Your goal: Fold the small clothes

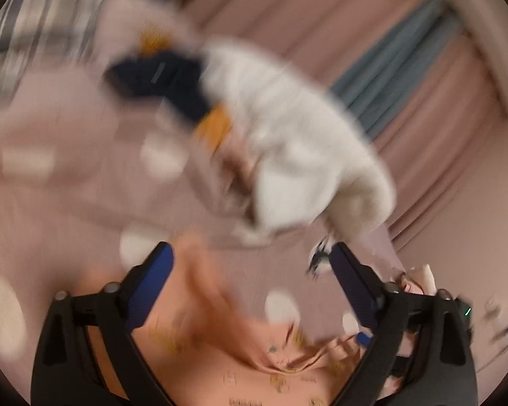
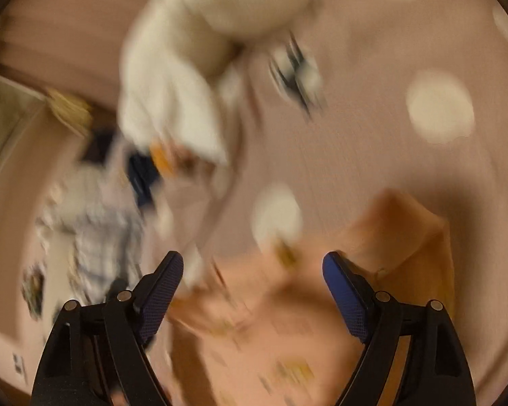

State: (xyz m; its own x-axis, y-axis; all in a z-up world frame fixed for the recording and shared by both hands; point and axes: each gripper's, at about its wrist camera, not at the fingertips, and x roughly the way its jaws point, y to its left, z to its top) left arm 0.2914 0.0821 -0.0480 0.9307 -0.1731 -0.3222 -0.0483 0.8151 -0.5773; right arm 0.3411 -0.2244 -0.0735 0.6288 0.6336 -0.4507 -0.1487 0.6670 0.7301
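Peach garment (image 1: 254,355) is lying just below my left gripper (image 1: 250,257), whose fingers are standing spread, pinching nothing. Ahead, a white garment (image 1: 288,135) is heaping on the pink spotted sheet (image 1: 50,203). Rightward, my right gripper (image 2: 252,264) is hovering equally spread over the same peach cloth.

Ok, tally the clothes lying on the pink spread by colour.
Peach garment: 1
White garment: 1
Navy garment: 1
Blue-checked garment: 1
Black-and-white small item: 1
Total: 5, as far as the blur allows.
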